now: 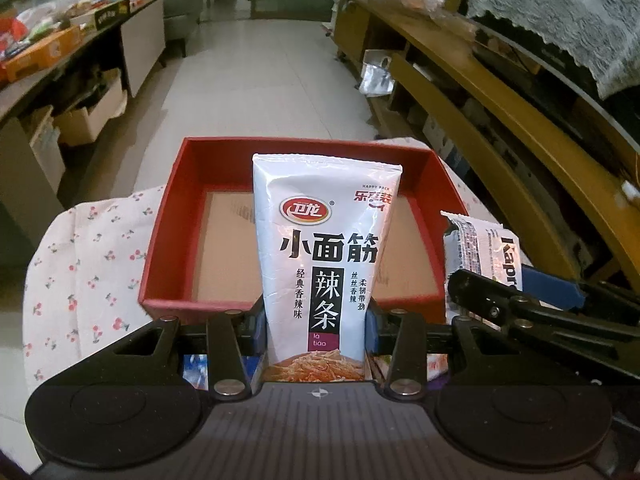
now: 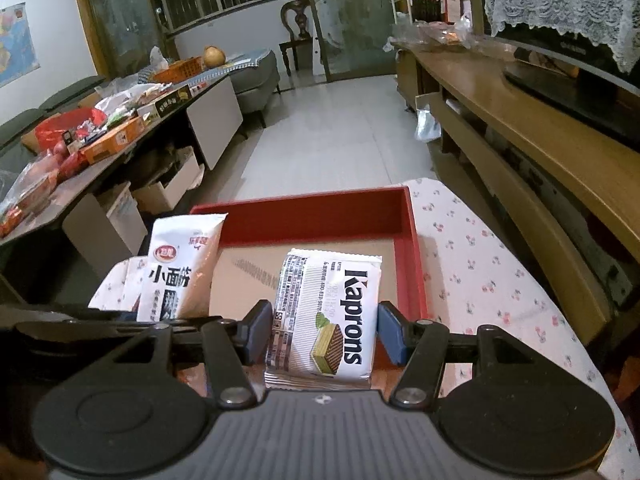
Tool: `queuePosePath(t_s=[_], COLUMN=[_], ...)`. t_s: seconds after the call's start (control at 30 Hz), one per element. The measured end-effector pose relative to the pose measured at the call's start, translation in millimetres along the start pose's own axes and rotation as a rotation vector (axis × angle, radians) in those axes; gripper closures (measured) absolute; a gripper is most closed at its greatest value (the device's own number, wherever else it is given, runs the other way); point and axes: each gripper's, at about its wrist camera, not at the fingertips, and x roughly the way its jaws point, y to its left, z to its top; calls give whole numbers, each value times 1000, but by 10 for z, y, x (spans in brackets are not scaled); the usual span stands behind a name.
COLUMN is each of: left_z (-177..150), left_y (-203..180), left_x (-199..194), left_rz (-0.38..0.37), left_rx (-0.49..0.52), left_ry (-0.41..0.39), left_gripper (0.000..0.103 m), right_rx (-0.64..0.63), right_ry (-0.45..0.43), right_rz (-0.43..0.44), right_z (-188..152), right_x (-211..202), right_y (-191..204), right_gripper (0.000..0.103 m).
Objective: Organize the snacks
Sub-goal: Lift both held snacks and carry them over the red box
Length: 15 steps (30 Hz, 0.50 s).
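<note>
Holding two white packets upright over the red box [image 1: 168, 216], we clamp the latiao pouch [image 1: 320, 256] in the left gripper [image 1: 316, 330] and the Kaprons wafer [image 2: 328, 316] in the right gripper [image 2: 325, 332], long axes pointing far.

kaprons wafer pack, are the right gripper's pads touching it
Touching: the right wrist view shows both blue pads pressed against the sides of the Kaprons wafer pack.

Desk [image 2: 500, 280] w/ white cloth [image 1: 92, 264], small red cherry print, draped over the rounded edge. Red box [image 1: 168, 232] sits directly on the cloth, open top, plain brown cardboard bottom, nothing lying inside that shows. Box is near the desk's far edge; cloth shows on both sides of it, wider strip on the right in the right wrist view. Tile floor [image 2: 328, 128] beyond.
</note>
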Motion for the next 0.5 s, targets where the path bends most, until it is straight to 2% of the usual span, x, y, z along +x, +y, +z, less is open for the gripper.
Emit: queuePosePath(t_s=[0.5], left_z=[430], left_y=[120], left_x=[564], left_rz=[58], left_rx=[-35], left_ry=[8], left_gripper=[53], right_rx=[30], right_ry=[31], right_rz=[-11], right_z=[409], right_x=[734], right_y=[-81], right_gripper=[40])
